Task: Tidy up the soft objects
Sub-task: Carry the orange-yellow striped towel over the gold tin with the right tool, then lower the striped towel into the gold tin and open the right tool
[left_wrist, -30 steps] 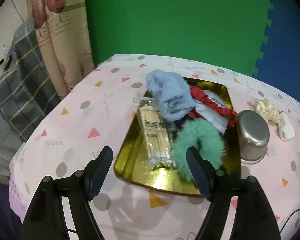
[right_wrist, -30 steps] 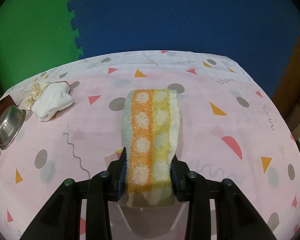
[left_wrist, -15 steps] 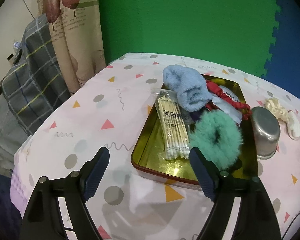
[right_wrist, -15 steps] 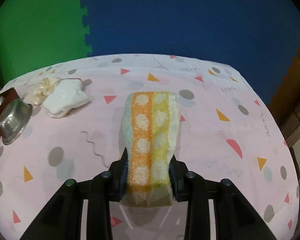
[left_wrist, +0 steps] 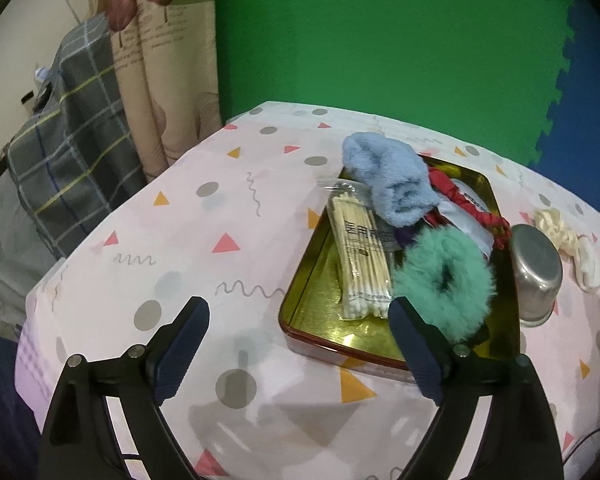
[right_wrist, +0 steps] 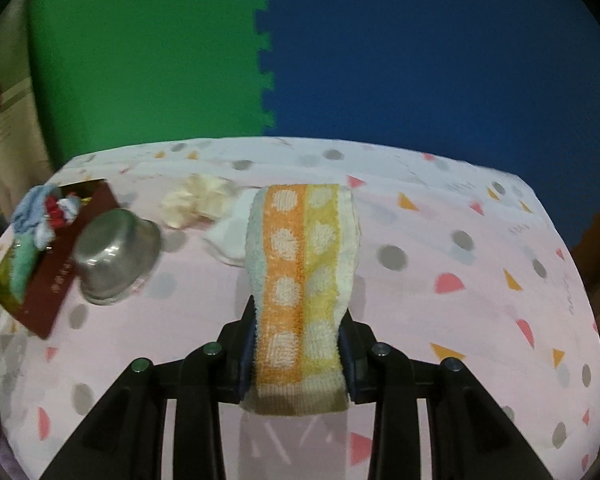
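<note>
1. left gripper (left_wrist: 298, 322): i read its jaws as spreading wide at this moment, with nothing between the pads. it hangs over the pink patterned tablecloth (left_wrist: 204, 240), just short of the near edge of the gold tray (left_wrist: 324, 332).

2. right gripper (right_wrist: 298, 344): i read its pads as pressed on both sides of the striped towel (right_wrist: 302, 268) (orange, yellow and pale bands with white dots). the folded towel sticks out forward from the jaws, above the cloth, and its far end covers part of the white sock (right_wrist: 230, 238).

3. tray contents, from the left wrist view: a light blue fuzzy sock (left_wrist: 392, 184) lies at the far end, overhanging the rim; a packet of cotton swabs (left_wrist: 360, 256) lies along the left side; a green furry scrunchie (left_wrist: 444, 280) sits at the near right; a red scrunchie (left_wrist: 468, 204) lies behind it on a pale packet.

4. right of the tray: an upturned steel bowl (left_wrist: 536, 276) touches the tray's right edge. beyond it lie a cream scrunchie (right_wrist: 198, 202) and the white sock, touching each other.

5. background: green and blue foam mats stand behind the table.
</note>
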### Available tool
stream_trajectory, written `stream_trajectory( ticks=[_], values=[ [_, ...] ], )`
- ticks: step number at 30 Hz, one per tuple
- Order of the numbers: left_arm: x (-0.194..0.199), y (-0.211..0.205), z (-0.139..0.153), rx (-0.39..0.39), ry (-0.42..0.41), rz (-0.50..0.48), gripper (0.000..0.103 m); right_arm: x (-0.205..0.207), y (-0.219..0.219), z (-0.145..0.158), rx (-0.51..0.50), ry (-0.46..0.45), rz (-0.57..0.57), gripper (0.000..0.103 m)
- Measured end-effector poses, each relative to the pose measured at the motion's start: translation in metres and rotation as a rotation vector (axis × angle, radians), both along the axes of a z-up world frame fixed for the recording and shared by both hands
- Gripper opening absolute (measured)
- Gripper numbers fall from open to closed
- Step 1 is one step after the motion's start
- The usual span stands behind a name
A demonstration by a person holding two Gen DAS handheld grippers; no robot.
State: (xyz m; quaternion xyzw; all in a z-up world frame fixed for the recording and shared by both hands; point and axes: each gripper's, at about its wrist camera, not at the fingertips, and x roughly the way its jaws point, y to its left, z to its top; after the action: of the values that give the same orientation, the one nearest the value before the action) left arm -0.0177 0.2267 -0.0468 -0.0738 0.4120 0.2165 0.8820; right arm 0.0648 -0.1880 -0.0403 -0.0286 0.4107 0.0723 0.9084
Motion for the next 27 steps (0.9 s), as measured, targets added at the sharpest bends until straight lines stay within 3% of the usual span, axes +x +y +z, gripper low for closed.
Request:
stream_trajectory(
  ticks=[12,19,27],
  values=[
    [-0.006,0.012,0.003,-0.023,-0.019,0.06,0.092,-0.001,0.093,0.025,0.052,-0.02,0.195,0.034],
    [-0.014,0.033,0.007,-0.028,-0.042,0.152,0.093,-0.007,0.164,0.039,0.082,-0.038,0.353,0.034],
    [-0.02,0.051,0.006,-0.051,-0.054,0.226,0.093,-0.016,0.238,0.035,0.095,-0.02,0.51,0.034]
  ],
)
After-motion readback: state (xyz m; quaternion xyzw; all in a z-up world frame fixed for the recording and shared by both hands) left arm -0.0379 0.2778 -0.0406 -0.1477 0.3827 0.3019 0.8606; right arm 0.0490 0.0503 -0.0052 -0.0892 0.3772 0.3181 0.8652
